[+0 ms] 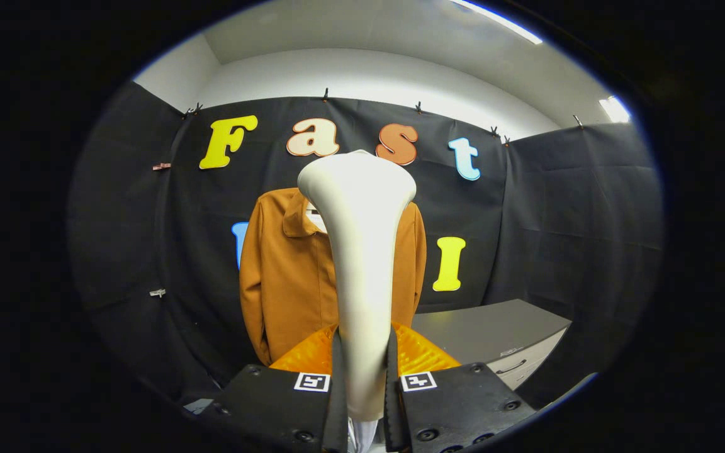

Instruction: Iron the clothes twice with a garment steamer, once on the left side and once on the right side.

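Gripper (pixel 362 377): jaws closed to a narrow gap, both fingers (pixel 337 384) pressing on the handle of the garment steamer (pixel 361 251). The steamer stands upright between the fingers and rises well above them.

Steamer: smooth, glossy, off-white body. The handle is a slim rounded column at the grip; it widens upward into a broad, flared head with a softly curved top edge. Translucent ribbed orange parts (pixel 416 352) sit on either side of the handle, just above the finger blocks.

Garment: a brown jacket (pixel 287 277) hangs beyond the steamer against the black cloth wall (pixel 557 207). It is partly hidden behind the steamer's column. The fabric is matte and fairly smooth, with a turned-down collar and long sleeves hanging straight at the sides. Whether the steamer head touches the jacket cannot be told.

To the right of the jacket, a grey cabinet (pixel 494 333) with a flat top and a drawer handle stands beside the wall.
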Available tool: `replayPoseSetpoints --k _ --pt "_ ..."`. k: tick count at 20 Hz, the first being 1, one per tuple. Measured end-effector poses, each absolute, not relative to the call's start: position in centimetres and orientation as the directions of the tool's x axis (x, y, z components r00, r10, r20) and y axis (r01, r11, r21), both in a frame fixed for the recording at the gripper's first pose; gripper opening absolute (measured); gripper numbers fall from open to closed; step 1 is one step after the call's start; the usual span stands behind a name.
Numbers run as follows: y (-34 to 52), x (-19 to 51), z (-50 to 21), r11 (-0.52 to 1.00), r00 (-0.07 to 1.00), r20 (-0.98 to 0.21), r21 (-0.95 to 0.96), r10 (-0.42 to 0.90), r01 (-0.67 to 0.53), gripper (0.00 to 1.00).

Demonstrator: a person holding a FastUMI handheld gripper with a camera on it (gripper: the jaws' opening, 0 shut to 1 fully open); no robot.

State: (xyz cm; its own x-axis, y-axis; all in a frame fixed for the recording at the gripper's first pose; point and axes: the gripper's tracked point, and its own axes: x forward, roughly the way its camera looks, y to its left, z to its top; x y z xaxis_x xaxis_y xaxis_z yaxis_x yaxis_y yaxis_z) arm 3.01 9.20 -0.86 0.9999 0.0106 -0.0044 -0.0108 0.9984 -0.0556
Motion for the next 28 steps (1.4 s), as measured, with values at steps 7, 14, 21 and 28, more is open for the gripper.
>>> replayPoseSetpoints --k 7,14,21,28 --pt "9.5 2.9 -1.2 0.999 1.0 -0.015 -0.044 0.025 -0.026 0.26" --pt "9.1 3.2 -1.7 0.999 1.0 -0.025 -0.042 0.014 -0.015 0.26" --pt "8.9 3.2 -1.9 0.999 1.0 -0.026 -0.045 0.003 -0.004 0.26" --pt "9.0 2.9 -1.6 0.999 1.0 -0.021 -0.046 0.006 -0.007 0.26"
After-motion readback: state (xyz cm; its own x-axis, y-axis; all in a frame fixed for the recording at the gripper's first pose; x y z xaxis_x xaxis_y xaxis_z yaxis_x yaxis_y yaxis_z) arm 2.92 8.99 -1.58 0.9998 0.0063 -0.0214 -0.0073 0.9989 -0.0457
